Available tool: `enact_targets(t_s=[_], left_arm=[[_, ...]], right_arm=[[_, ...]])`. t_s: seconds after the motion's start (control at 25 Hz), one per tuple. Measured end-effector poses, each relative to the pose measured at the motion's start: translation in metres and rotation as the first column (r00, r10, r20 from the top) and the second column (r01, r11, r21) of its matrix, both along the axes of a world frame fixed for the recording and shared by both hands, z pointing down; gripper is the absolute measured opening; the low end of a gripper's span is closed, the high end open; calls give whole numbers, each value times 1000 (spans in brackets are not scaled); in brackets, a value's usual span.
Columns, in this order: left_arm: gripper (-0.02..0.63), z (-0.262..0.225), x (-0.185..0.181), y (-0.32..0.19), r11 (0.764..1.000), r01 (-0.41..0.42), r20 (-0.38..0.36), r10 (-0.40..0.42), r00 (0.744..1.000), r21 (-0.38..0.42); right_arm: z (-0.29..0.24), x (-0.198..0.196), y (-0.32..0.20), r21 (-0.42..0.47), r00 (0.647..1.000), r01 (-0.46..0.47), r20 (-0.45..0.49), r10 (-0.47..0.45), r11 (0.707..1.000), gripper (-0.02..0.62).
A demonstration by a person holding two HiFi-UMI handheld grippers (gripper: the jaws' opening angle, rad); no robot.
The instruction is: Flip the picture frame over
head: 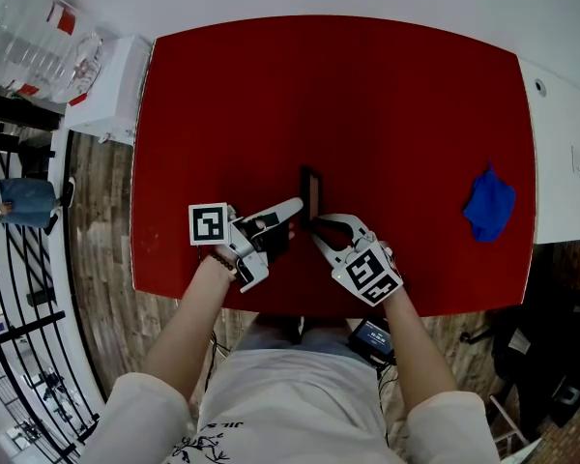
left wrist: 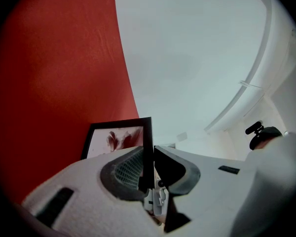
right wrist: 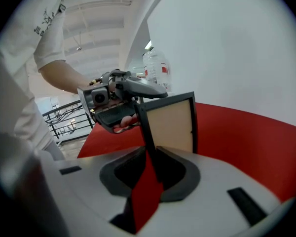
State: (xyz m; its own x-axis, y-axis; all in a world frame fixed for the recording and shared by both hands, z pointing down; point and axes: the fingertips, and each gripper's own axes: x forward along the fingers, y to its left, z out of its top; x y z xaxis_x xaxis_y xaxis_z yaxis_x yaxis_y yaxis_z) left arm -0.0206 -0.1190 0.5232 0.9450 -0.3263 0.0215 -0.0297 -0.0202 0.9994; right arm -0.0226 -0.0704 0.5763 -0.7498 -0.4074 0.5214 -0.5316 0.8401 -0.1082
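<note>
Picture frame is standing on edge, near-centre of red table, apparently mid-flip | left gripper is clamping its edge | right gripper is straddling it, jaws apart, contact uncertain | remaining: laying flat.

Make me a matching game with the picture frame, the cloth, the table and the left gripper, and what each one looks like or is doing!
Things:
1. picture frame
2. cloth
3. table
4. left gripper

Descriptions:
A. red
B. clamped on the picture frame
C. up on its edge
D. blue and crumpled

Pairs: 1-C, 2-D, 3-A, 4-B
</note>
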Motion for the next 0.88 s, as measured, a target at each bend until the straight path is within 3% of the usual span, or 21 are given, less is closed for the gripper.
enact_targets(t_s=[0.16,0.28,0.4,0.56,0.72,0.88], left_arm=[[72,1,-2,0,999,-30,67,28,997,31],[72,4,-11,-5,987,-91,244,57,968,134],[91,0,-24,-14,962,-152,422,43,905,227],[129,-16,-28,-22,899,-279,617,13,787,337],[135,-21,-15,-26,838,-388,722,-10,691,383],[135,-8,-4,-21,792,-476,790,-12,613,382]], right_arm=[[0,1,1,-7,999,8,-34,-9,1000,58],[0,0,1,3,996,17,-92,-16,1000,54],[0,0,-1,2,990,-1,-144,1,1000,48],[1,-8,-5,2,977,-9,-211,9,1000,44],[1,-16,-8,3,972,-3,-237,3,1000,44],[1,-19,-9,1,969,-2,-246,2,1000,44]])
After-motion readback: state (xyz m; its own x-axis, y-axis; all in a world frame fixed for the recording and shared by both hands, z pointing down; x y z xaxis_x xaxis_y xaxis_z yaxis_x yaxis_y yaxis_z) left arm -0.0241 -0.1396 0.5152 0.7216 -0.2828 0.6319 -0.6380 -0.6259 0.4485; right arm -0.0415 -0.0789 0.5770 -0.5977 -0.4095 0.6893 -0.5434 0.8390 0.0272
